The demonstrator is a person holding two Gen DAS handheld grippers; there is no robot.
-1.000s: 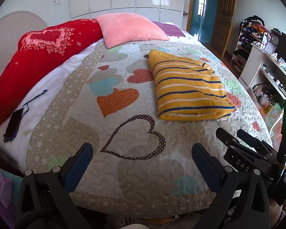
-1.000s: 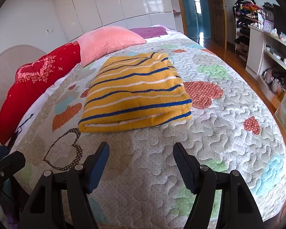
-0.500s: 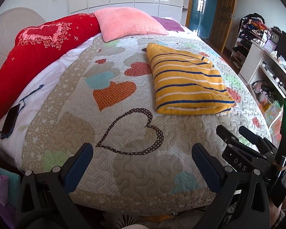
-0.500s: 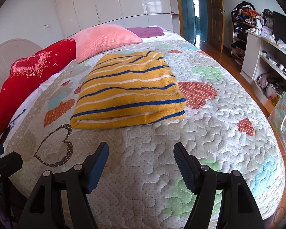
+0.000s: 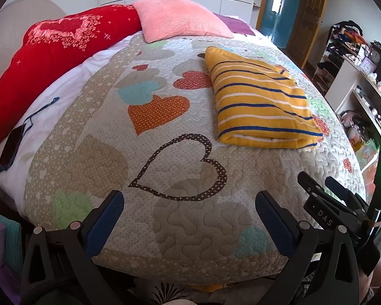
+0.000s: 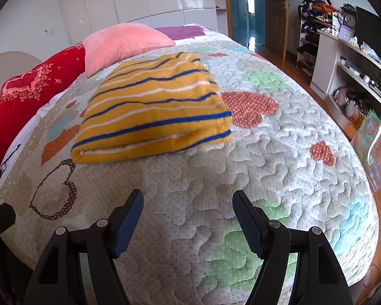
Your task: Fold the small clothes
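A yellow garment with blue and white stripes (image 5: 259, 99) (image 6: 155, 109) lies folded into a flat rectangle on the heart-patterned quilt (image 5: 165, 167) (image 6: 241, 157). My left gripper (image 5: 189, 203) hovers open over the quilt's near edge, well short and to the left of the garment. Also open, my right gripper (image 6: 188, 203) sits over the quilt a short way in front of the garment's near folded edge. Neither holds anything. The right gripper's black body (image 5: 343, 211) shows at the right of the left wrist view.
A red pillow (image 5: 58, 58) and a pink pillow (image 5: 180, 23) lie at the head of the bed. A dark phone with a blue cord (image 5: 12, 142) rests on the white sheet at the left. White shelves (image 6: 355, 71) full of items stand to the right.
Both views have dipped lower and come closer to the bed, so the folded garment looks larger. The garment itself has not moved, and both grippers stay open.
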